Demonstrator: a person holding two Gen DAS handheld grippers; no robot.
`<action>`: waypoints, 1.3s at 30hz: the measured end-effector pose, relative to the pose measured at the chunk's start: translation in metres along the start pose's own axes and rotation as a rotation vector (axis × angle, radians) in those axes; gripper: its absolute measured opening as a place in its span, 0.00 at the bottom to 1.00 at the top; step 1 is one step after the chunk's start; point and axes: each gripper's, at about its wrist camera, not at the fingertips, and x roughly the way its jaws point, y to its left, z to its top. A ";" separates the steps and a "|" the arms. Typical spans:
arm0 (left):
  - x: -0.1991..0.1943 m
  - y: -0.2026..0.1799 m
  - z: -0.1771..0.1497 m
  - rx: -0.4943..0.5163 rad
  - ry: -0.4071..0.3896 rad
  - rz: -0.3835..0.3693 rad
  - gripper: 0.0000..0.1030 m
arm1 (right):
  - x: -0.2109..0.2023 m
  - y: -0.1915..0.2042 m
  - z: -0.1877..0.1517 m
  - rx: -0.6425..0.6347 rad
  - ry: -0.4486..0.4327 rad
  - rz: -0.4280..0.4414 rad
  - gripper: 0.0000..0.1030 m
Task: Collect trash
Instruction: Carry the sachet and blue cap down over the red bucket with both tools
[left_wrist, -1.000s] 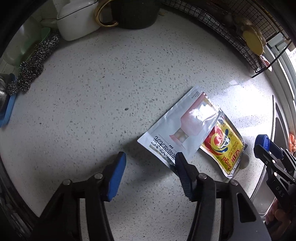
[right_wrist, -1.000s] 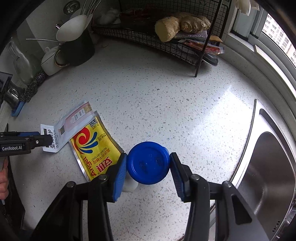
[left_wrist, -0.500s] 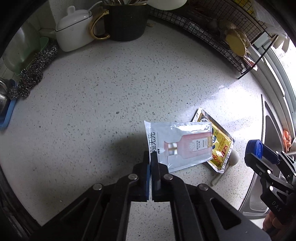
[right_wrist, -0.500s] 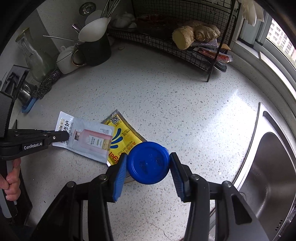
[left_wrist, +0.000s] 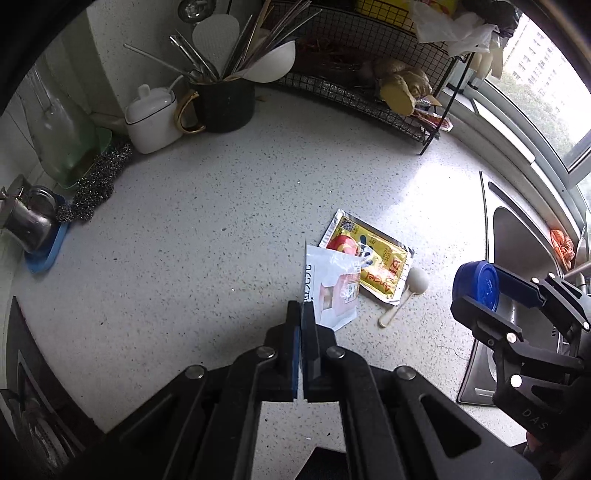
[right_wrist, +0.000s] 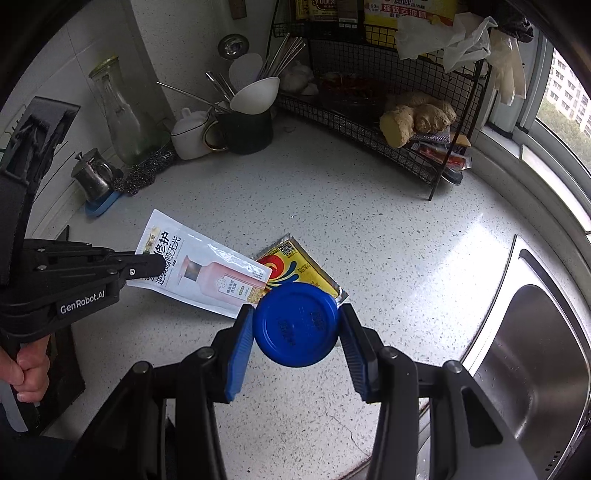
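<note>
Speckled white table (right_wrist: 388, 229) with steel sink (right_wrist: 535, 350) at its right edge; black wire rack (right_wrist: 388, 140) at the back holds ginger root (right_wrist: 417, 118), and a dark mug (right_wrist: 245, 131) by the wall holds a white ladle and metal utensils. Left tongs (left_wrist: 301, 325) pressed together on one edge of a white sachet (right_wrist: 207, 273), lifted clear of the table; right tongs (right_wrist: 295, 328) pinch a blue lid (right_wrist: 295, 325). Yellow packet (left_wrist: 376, 266) and small white spoon (left_wrist: 406, 295) lie flat on the table.
</note>
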 end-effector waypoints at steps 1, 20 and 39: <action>-0.005 -0.004 -0.004 0.007 -0.007 -0.002 0.00 | -0.005 0.002 -0.003 -0.003 -0.006 0.001 0.42; -0.109 -0.073 -0.168 0.088 -0.110 -0.004 0.00 | -0.110 0.027 -0.135 -0.032 -0.072 -0.014 0.42; -0.157 -0.112 -0.367 0.103 -0.080 0.031 0.00 | -0.176 0.045 -0.301 0.000 -0.050 -0.038 0.42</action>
